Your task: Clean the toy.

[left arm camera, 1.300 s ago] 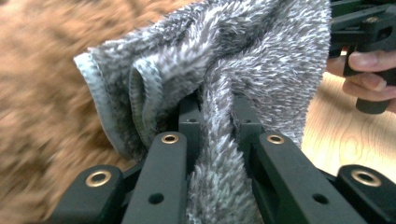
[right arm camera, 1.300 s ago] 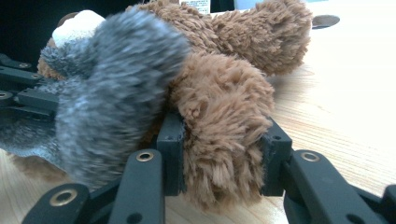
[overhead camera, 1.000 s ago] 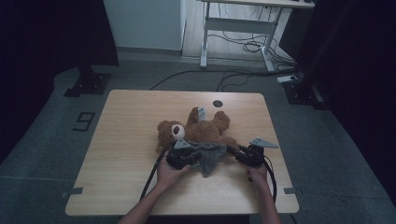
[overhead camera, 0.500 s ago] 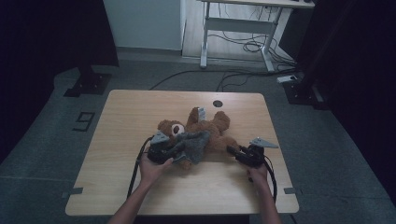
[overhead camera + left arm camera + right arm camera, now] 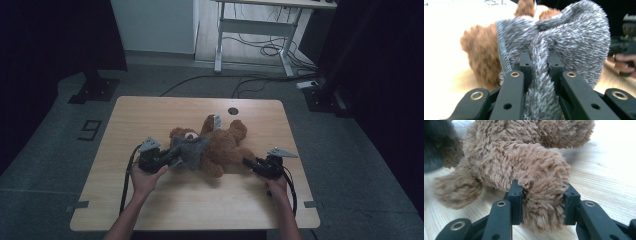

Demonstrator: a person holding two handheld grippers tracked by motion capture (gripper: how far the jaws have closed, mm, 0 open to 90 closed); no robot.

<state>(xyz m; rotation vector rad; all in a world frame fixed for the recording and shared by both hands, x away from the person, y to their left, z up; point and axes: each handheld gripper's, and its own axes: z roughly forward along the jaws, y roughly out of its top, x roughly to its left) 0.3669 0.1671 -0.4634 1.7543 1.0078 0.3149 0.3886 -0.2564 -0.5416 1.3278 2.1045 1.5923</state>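
Observation:
A brown teddy bear lies across the middle of the wooden table, head to the left. A grey fuzzy garment covers its head end. My left gripper is shut on that garment; in the left gripper view a fold of grey fleece is pinched between the jaws, with brown fur behind. My right gripper is shut on the bear's leg, which bulges between the jaws. The grey garment shows dark at that view's upper left.
A white tag sticks up from the bear. A round cable hole sits near the table's far edge. The other hand and gripper appear at the right of the left gripper view. A desk frame stands on the floor behind.
My left gripper has moved left, dragging the grey garment from the bear's body over toward its head. The bear has shifted and stretched out; the right gripper stays on the leg.

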